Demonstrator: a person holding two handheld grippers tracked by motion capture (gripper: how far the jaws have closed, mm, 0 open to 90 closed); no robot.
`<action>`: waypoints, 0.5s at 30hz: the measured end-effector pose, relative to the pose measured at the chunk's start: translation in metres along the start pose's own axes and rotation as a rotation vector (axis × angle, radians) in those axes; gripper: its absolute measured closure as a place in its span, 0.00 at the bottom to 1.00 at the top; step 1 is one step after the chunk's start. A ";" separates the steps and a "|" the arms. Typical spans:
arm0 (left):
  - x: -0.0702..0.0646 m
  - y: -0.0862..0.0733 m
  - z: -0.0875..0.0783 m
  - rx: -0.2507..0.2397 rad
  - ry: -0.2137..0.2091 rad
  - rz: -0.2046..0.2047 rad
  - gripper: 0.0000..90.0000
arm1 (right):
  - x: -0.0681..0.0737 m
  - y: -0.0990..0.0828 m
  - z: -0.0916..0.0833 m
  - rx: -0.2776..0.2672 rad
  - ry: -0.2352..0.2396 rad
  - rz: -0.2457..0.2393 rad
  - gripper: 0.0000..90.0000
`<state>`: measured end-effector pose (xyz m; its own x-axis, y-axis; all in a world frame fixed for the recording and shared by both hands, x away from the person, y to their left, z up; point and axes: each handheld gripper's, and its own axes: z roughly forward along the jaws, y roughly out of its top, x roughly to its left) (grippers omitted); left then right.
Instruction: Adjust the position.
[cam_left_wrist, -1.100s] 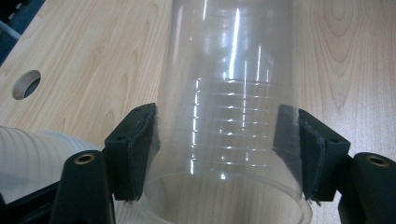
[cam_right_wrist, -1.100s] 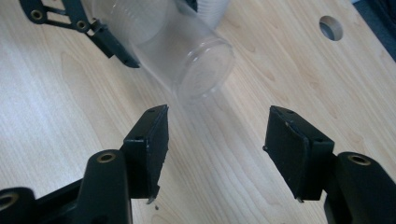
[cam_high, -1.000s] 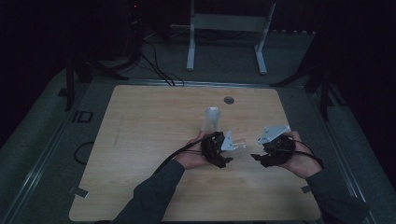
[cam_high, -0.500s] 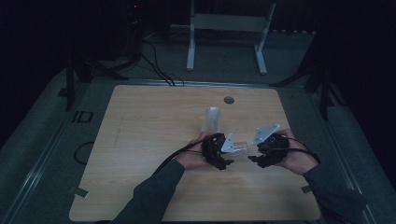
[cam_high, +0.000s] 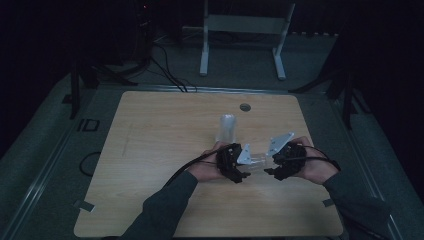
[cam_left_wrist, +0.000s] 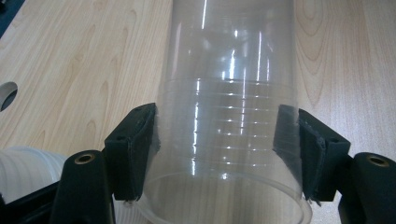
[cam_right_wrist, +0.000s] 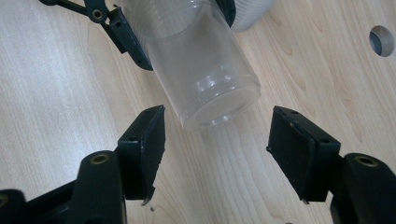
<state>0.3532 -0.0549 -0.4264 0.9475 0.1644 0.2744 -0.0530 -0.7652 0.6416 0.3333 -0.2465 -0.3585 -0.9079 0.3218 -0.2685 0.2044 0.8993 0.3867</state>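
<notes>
Cup (cam_left_wrist: 229, 140) clamped sideways in the left gripper (cam_left_wrist: 224, 154), near the table's (cam_high: 150, 150) front right.

Its rim is cut off at the bottom of the left gripper view; in the high view it is a faint glassy blur. It is clear ribbed plastic, pads pressed on both walls, base pointing between the right gripper's (cam_right_wrist: 215, 140) spread, empty jaws. A second cup (cam_high: 227, 127) stands upright just beyond the hands. Bare wood lies open to the left.

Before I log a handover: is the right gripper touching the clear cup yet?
Apart. In the right gripper view the right gripper is open, with bare table between each jaw and the base of the clear cup.
</notes>
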 end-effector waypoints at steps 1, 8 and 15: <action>0.000 0.000 0.000 -0.002 0.000 -0.001 0.34 | 0.000 0.000 0.000 0.002 0.002 -0.003 0.40; 0.000 0.001 -0.001 -0.007 -0.002 -0.001 0.34 | -0.001 0.002 0.004 0.024 0.016 -0.022 0.40; -0.002 0.001 -0.001 -0.008 -0.003 0.007 0.34 | -0.001 0.004 0.005 0.028 0.030 -0.034 0.39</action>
<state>0.3512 -0.0553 -0.4248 0.9481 0.1569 0.2765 -0.0622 -0.7613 0.6454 0.3366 -0.2420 -0.3615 -0.9250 0.2826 -0.2540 0.1833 0.9175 0.3530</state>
